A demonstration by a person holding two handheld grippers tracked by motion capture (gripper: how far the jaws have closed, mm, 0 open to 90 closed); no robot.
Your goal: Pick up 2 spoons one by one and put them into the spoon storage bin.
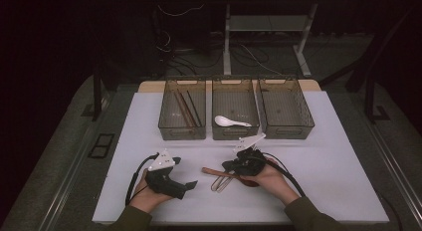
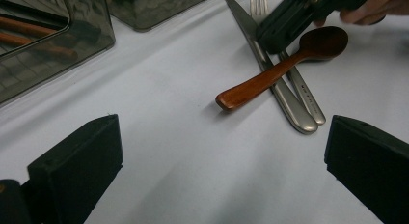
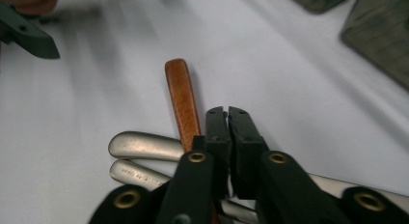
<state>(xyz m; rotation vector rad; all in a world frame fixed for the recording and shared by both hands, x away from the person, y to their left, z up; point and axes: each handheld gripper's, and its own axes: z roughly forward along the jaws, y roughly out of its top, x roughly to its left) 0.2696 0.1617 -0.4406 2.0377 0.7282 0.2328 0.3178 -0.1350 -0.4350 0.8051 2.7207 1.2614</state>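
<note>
**benchwatcher:** Since you asked about the tongs first: the right tongs (image 3: 227, 110) are barely apart. There's just a thin slit between the black jaws and nothing in it. They hang right over a little pile of cutlery, tips pointing along the wooden spoon (image 3: 181, 98).

**spoonfan22:** And the spoon itself, is it touching them?

**benchwatcher:** Can't tell for sure. The handle runs out from just under the jaw tips, and the bowl end sits back under the hand holding those tongs. The spoon lies slantwise on top of a knife (image 2: 284, 96) and a fork (image 2: 306, 96), whose steel handles stick out side by side below the jaws.

**spoonfan22:** What about the left tongs?

**benchwatcher:** The left tongs (image 1: 191, 183) are wide open with nothing between them but bare white table (image 1: 323, 156). They're aimed across at the pile, a little way off from it and not touching anything.

**spoonfan22:** Anything further out?

**benchwatcher:** Three see-through bins sit in a row beyond both tongs. The left bin (image 1: 182, 131) has brown chopsticks (image 1: 186, 109), and the middle bin (image 1: 235, 133), straight ahead of the right tongs, has a white spoon (image 1: 231, 122). I can't see anything in the right bin (image 1: 288, 131).
</note>
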